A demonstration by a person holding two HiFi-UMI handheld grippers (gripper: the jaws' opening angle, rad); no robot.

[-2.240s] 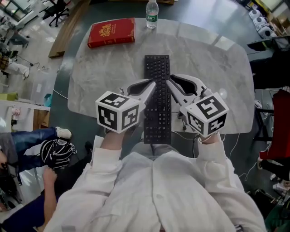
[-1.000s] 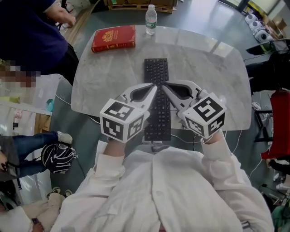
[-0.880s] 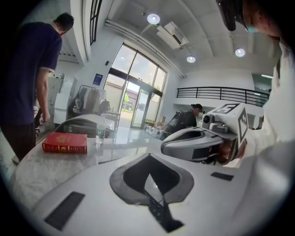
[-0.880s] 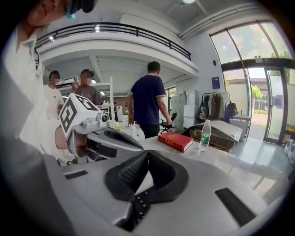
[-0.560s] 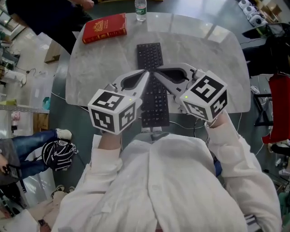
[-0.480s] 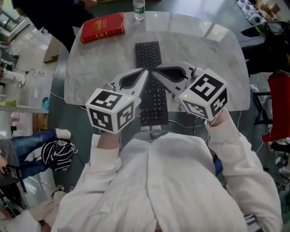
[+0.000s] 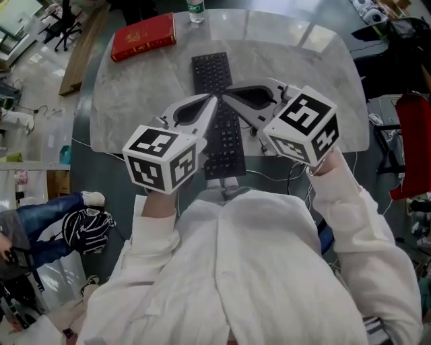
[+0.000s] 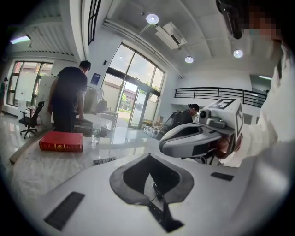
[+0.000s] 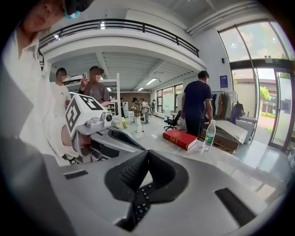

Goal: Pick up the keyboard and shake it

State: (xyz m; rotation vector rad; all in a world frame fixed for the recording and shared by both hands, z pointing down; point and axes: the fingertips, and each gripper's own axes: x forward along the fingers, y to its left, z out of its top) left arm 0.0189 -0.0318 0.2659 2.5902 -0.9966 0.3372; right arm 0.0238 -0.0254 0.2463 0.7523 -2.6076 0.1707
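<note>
Keyboard is lying flat on the marble table, its near end reaching the edge by me. I'm hovering the left gripper and right gripper over its middle, tips nearly meeting, both claws pressed together, pinching nothing. Probably I'm lining up a two-sided grab, so the jaws need opening first.

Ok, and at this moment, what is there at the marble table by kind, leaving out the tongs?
keyboard: 1
red book: 1
water bottle: 1
Total: 3
</note>
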